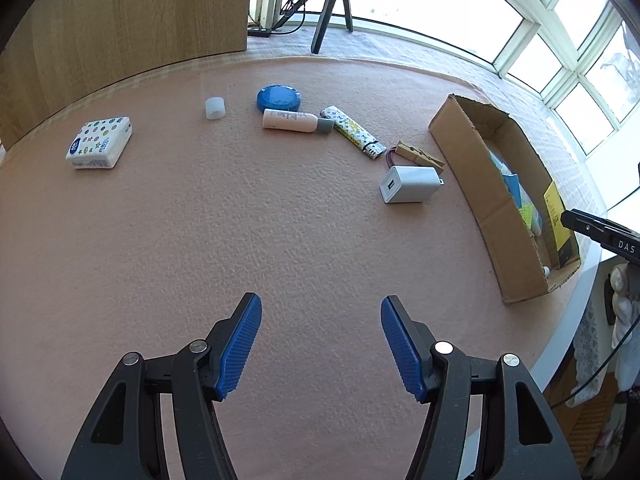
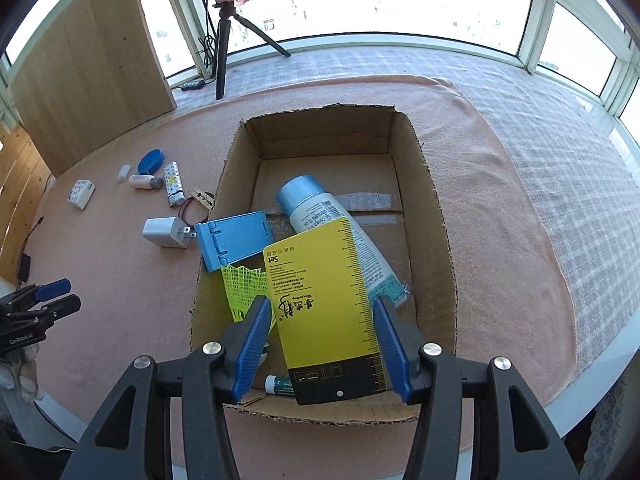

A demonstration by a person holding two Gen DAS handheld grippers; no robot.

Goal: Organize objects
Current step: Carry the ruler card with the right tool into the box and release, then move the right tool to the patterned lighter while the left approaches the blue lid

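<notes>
Right gripper [image 2: 320, 320] straddles the yellow card [image 2: 320, 280], low centre over the cardboard box [image 2: 436, 216]; whether its pads press I cannot tell. Card looks light, stiff, slippery: hold by its edges. Left gripper [image 1: 321, 328] gapes empty.

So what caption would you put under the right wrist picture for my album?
Right hand-held gripper over a cardboard box, a yellow card pack between its blue pads, a blue-capped tube underneath.

Looks like a home sunroom or bay-window nook used for filming: curved windows [image 2: 360, 4] w/ white frames round a cloth-covered table [image 1: 280, 220], wood cabinet [image 1: 132, 12], tripod [image 2: 224, 40] w/ ring light, household bits, cardboard box [image 2: 432, 208].
</notes>
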